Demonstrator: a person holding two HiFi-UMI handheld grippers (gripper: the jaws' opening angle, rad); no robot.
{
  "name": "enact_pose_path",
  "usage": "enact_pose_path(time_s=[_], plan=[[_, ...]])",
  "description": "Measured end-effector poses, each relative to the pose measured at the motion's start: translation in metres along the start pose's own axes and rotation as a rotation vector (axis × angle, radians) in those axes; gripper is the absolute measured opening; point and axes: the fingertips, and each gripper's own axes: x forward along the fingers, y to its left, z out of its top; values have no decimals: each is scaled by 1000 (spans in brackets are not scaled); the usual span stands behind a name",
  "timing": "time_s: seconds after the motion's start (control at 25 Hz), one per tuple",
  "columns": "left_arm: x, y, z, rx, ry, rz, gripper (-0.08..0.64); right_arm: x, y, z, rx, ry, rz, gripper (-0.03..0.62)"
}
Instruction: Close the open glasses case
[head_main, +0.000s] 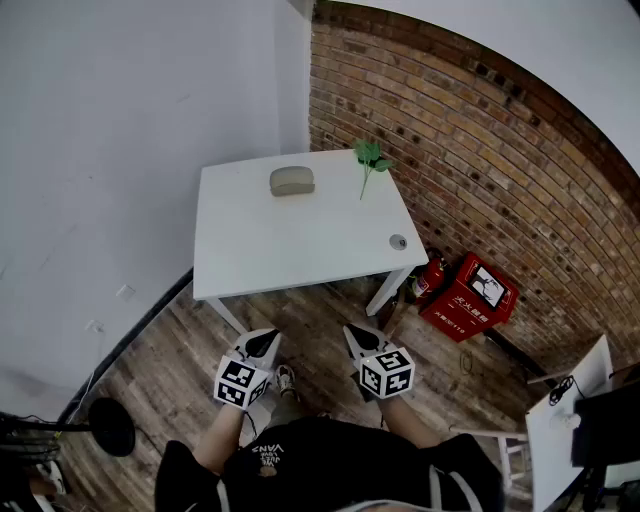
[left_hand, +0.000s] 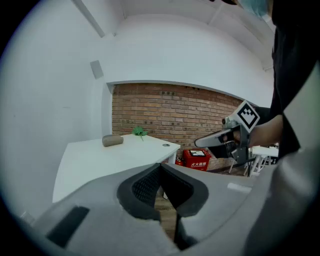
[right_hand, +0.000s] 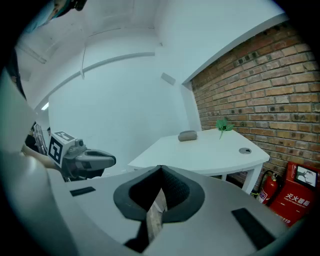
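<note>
A grey-olive glasses case (head_main: 292, 181) lies near the far edge of the white table (head_main: 300, 250); it also shows small in the left gripper view (left_hand: 112, 140) and the right gripper view (right_hand: 187, 135). At this distance I cannot tell how its lid stands. Both grippers hang in front of my body, well short of the table's near edge. The left gripper (head_main: 270, 340) (left_hand: 161, 167) has its jaws together with nothing between them. So does the right gripper (head_main: 350, 332) (right_hand: 160, 170). Each gripper sees the other beside it.
A green plant sprig (head_main: 368, 160) lies right of the case, and a round cable grommet (head_main: 398, 242) sits near the table's right edge. A brick wall, a red fire-extinguisher box (head_main: 470, 297) and an extinguisher (head_main: 428, 278) are to the right. A black round stand base (head_main: 110, 427) stands on the wooden floor at left.
</note>
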Motion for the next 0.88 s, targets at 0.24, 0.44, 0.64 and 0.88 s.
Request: enact_pose_path(time_s=[0.24,0.44,0.64,0.88], plan=[[0,-4,-2,3,3,-13,8,3,2,4,-3,-8,5,-2],[10,7,5,-9,-19,-25,10,19,0,15,52,-39,40,2],[30,26,10,-43,-16,-40,319,42,-6,23,61,-38,51,194],[55,63,19,-52,-4,-55,350,81,-23,42,68,-33,28,231]])
